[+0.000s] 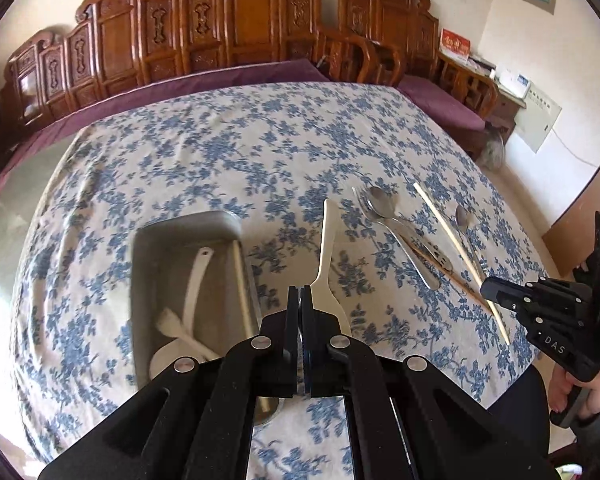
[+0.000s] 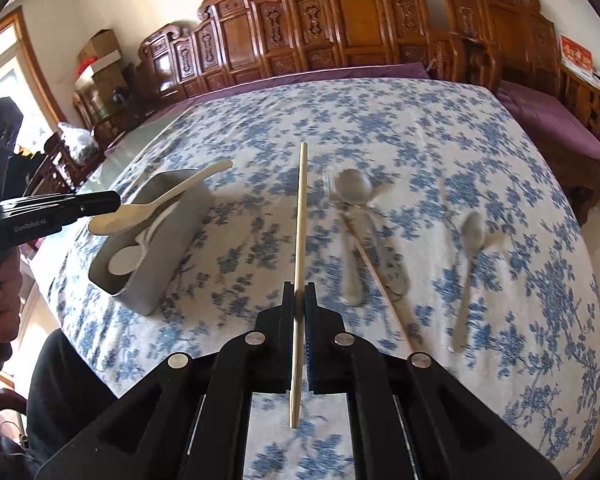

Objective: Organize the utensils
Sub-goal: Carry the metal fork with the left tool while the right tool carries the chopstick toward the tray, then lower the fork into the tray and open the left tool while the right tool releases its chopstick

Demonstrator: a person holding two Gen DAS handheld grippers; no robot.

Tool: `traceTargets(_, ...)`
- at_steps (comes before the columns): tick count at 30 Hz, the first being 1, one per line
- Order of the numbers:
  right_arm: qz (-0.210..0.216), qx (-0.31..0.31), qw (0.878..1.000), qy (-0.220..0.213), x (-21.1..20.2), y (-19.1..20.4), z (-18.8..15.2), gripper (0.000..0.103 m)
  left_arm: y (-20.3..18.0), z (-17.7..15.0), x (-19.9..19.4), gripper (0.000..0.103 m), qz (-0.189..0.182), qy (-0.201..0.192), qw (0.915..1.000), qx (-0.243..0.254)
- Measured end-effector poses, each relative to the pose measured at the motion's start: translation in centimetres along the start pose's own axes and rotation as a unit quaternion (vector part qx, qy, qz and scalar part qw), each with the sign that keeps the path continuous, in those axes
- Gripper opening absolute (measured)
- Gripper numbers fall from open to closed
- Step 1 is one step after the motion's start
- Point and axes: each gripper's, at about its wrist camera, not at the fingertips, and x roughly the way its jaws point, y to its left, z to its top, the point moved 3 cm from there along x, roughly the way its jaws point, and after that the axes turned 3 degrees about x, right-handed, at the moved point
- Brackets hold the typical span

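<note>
Left gripper (image 1: pixel 300 300) is clamped tight on a spoon (image 1: pixel 327 256), held just right of the box (image 1: pixel 188 240). Right gripper (image 2: pixel 299 300) is closed on a chopstick (image 2: pixel 300 240), well right of the box, above the cloth.

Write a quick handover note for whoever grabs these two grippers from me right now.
Left gripper: shut on a cream plastic spoon, held beside the grey rectangular metal bin.
Right gripper: shut on a pale wooden chopstick, lifted over the blue floral tablecloth.
Done: the bin already holds a white spoon, another white utensil and one pale chopstick.
Left: drop both held pieces in the bin, then collect the metal fork and large metal spoon lying together, the brown chopstick across them, and the small metal spoon.
</note>
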Motion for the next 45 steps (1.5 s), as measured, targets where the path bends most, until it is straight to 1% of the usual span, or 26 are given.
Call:
traceTargets(9, 0.016, -0.037, 0.999, 0.001, 1.0, 5.9, 0.6, 0.006, 5.3, -1.9, -2.6, 0.000, 0.015, -0.023, 0.9992, -0.029)
traceTargets(13, 0.020, -0.044, 0.999, 0.007, 1.9, 7.7, 0.5, 0.006, 7.6, -3.0, -2.9, 0.000, 0.022, -0.026, 0.9983, -0.047)
traceTargets(18, 0.023, -0.055, 0.998, 0.011, 2.7, 9.9, 0.4, 0.006, 9.1, -4.1, -2.4, 0.000, 0.030, -0.025, 0.9977, -0.056)
traceTargets(25, 0.024, -0.061, 0.998, 0.020, 3.5, 11.6, 0.2, 0.006, 10.5, -5.4, -0.4, 0.000, 0.036, -0.009, 0.9968, -0.071)
traceTargets(32, 0.027, -0.072, 0.997, 0.027, 4.3, 13.1, 0.5, 0.006, 11.7, -5.4, 1.0, 0.000, 0.044, -0.003, 0.9953, -0.086)
traceTargets(45, 0.039, -0.074, 0.996, 0.036, 5.7, 15.2, 1.3, 0.006, 11.4, -5.2, 2.6, 0.001, 0.038, 0.014, 0.9953, -0.088)
